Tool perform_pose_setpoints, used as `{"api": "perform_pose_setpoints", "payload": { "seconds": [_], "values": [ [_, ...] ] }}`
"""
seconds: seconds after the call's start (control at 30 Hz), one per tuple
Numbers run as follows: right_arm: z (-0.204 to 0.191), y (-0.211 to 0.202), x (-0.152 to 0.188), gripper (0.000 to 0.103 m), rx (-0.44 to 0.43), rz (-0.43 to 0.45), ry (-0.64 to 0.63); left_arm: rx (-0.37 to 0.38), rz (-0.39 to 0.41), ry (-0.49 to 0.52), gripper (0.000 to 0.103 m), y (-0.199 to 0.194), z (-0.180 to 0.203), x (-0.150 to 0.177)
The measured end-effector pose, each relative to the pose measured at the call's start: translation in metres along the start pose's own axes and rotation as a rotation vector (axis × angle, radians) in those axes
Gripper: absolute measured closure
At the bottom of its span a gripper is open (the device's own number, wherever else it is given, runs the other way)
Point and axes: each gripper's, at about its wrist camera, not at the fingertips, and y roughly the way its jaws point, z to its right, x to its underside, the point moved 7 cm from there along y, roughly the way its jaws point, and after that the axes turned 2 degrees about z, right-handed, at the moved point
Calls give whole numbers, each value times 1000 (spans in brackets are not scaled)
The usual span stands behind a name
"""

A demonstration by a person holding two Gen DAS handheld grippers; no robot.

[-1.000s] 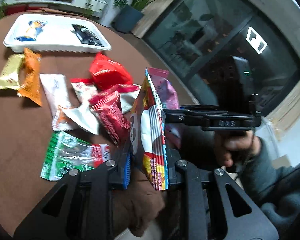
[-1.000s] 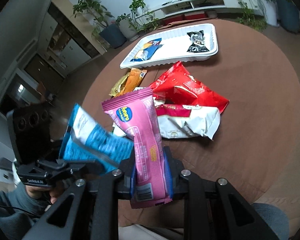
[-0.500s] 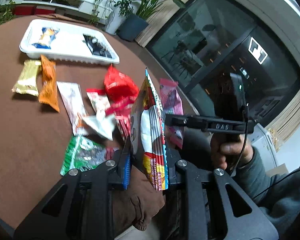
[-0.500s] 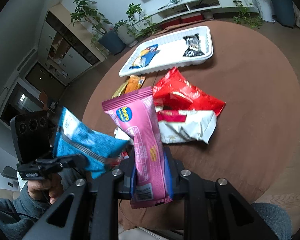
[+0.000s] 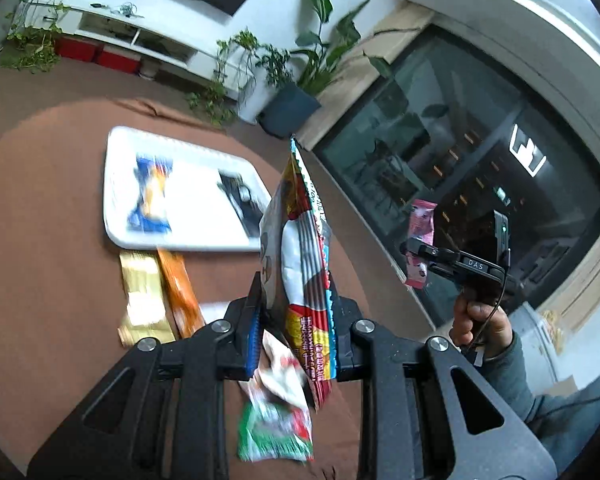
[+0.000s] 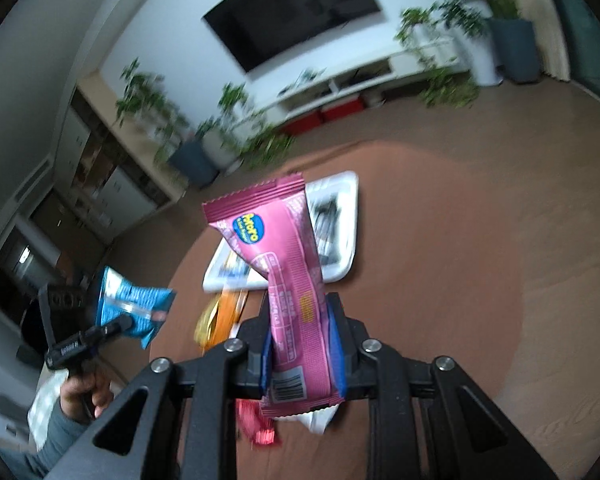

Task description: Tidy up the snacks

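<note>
The round brown table point(image 5: 52, 208) carries the work. At its far side lies the white tray point(image 5: 116, 184), already holding a blue-and-orange packet point(image 5: 150, 196) on the left and a dark packet point(image 5: 240, 200) on the right. Just near of the tray rest a gold packet point(image 5: 142, 296) and an orange packet point(image 5: 180, 296), side by side.

The left gripper point(image 5: 294, 320) is clamped on a striped multicoloured snack bag point(image 5: 304, 264), held upright above the table. The right gripper point(image 6: 302, 344) is clamped on a pink wafer packet point(image 6: 276, 252), likewise upright, gripped near its lower end.

Assessment: both packets appear light, soft and crinkly, with slick film that could slip. Contents are probably brittle. The crimped end seams or flat margins are judged the safest places to hold, with modest pressure.
</note>
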Motion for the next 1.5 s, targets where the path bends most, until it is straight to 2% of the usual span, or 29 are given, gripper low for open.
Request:
{"api": "perform_pose_setpoints", "payload": {
  "seconds": [0.13, 0.23, 0.33, 0.5, 0.6, 0.8, 1.1, 1.5],
  "values": [
    [-12, 21, -51, 78, -14, 46, 11, -3, 2, -22, 81, 16, -21, -52],
    [-35, 55, -75, 78, -41, 25, -19, 4, -27, -36, 81, 43, -30, -83],
    [-53, 96, -84, 78, -34, -21, -62, -10, -68, -42, 81, 71, -41, -97],
    [-61, 162, -80, 78, -9, -126, -88, -6, -145, -85, 81, 117, -58, -98],
    [-58, 201, -70, 78, 20, -205, -97, -37, -184, -101, 81, 141, -71, -93],
    [-46, 243, -57, 78, 64, -283, -92, -117, -234, -113, 81, 173, -94, -88],
    [-30, 273, -37, 78, 117, -361, -84, -171, -275, -123, 80, 194, -106, -75],
    [-24, 286, -25, 76, 155, -395, -87, -236, -286, -105, 77, 195, -108, -68]
  ]
}}
